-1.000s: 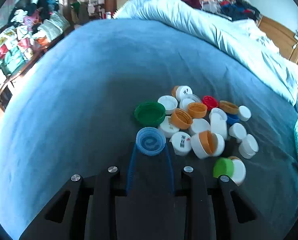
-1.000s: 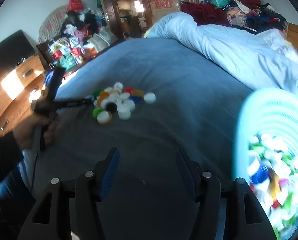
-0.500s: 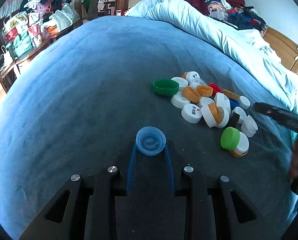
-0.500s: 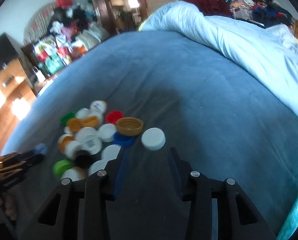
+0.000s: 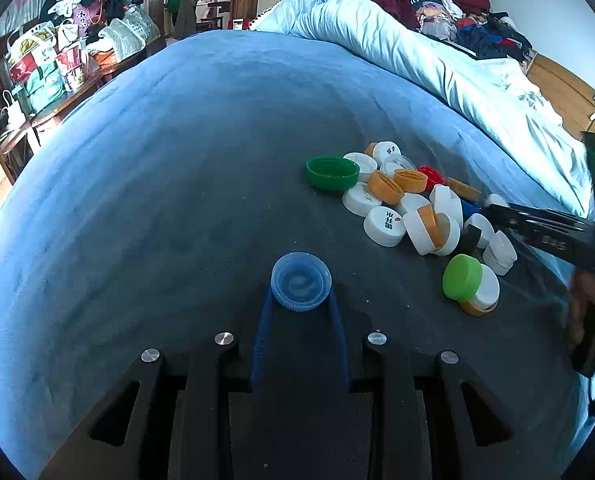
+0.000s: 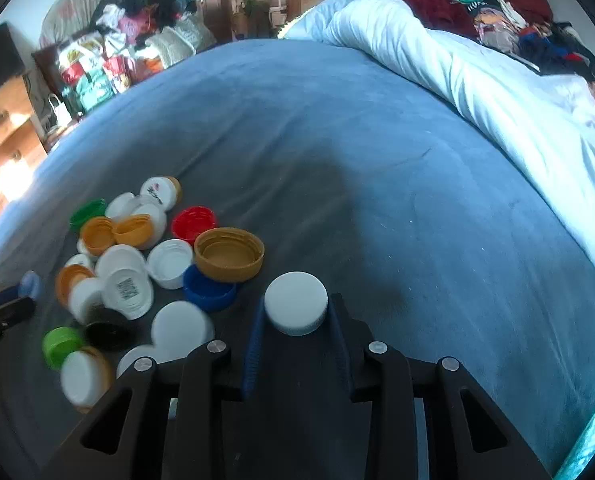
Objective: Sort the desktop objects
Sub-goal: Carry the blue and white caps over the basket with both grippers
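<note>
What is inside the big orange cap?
Nothing shows inside the big orange cap: it lies open side up, with only its ridged inner wall and bare floor. The near rim hides a sliver.

Ahead of our right jaws the blue velvety bedspread point(image 6: 377, 152) lies open; the heap of plastic bottle caps point(image 6: 137, 264) crowds their left.
</note>
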Motion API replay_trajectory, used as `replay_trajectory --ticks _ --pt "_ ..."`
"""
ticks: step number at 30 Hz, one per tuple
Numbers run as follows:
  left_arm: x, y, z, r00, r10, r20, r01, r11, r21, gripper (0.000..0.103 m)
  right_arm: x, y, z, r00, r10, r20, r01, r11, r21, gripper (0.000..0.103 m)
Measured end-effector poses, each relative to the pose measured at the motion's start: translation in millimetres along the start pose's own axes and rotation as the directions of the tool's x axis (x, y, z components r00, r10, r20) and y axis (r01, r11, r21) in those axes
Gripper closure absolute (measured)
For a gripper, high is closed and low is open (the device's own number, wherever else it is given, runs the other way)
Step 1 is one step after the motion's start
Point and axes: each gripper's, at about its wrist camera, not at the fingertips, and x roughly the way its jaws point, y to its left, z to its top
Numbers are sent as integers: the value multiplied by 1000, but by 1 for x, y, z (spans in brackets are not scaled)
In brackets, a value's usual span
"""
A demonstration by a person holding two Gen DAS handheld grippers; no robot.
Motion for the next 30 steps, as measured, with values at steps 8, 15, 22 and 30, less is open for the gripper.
replay_trajectory --ticks 8,15,22,30 --pt "-55 -24 5 996 -18 87 17 1000 9 79 -107 13 -25 993 76 96 -80 996 33 69" --pt "-113 -73 19 988 -63 143 59 998 33 79 -191 18 -38 982 42 183 -39 999 -21 69" --pt "-150 -135 31 974 -137 182 116 986 124 79 -253 -12 -49 967 -37 252 35 999 15 69" --pt "-162 -217 42 959 -237 154 200 954 225 79 -301 -61 -65 952 -123 279 97 990 104 69"
